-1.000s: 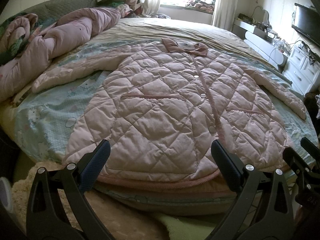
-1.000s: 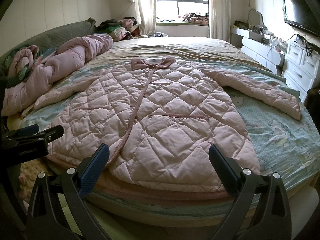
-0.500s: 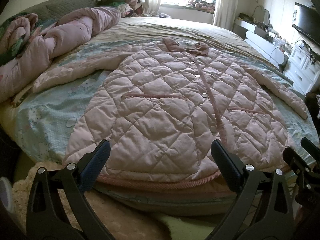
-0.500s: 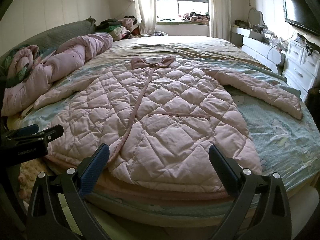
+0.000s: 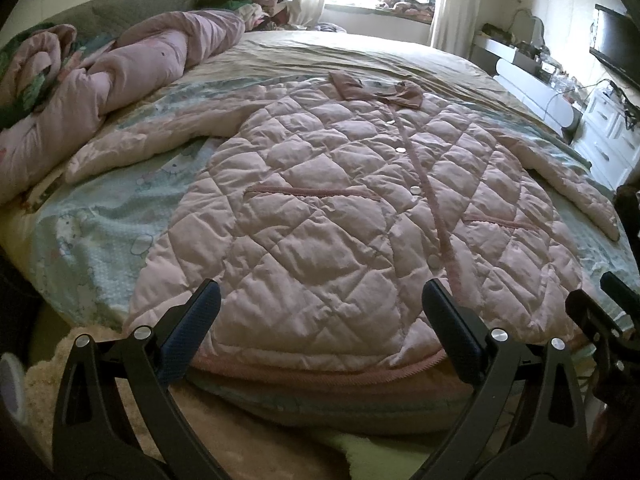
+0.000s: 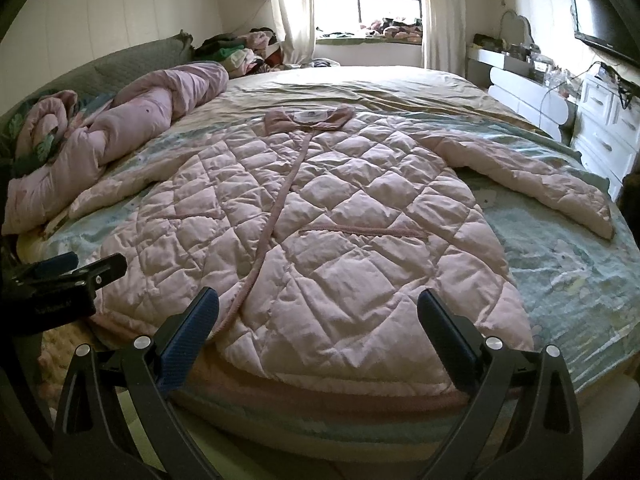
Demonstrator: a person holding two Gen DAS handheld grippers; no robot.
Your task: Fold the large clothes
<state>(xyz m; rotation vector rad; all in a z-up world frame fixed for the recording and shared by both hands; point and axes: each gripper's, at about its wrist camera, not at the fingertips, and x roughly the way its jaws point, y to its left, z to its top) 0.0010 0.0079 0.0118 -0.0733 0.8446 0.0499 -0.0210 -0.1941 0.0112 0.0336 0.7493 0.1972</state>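
Observation:
A large pink quilted coat (image 5: 340,216) lies spread flat, front up, on a round bed (image 5: 96,240), collar toward the window and both sleeves stretched out sideways. It also shows in the right wrist view (image 6: 320,240). My left gripper (image 5: 320,320) is open and empty, just short of the coat's hem on its left half. My right gripper (image 6: 318,328) is open and empty, just short of the hem on its right half. The left gripper (image 6: 60,280) shows at the left edge of the right wrist view.
A rolled pink duvet (image 5: 120,76) lies along the bed's left side by a grey headboard (image 6: 120,64). White drawers (image 6: 608,136) and a TV (image 6: 600,20) stand at the right. A beige rug (image 5: 120,400) lies below the bed edge.
Both views have drifted only slightly; the coat sits a little lower and nearer in the left wrist view. Both grippers stay open.

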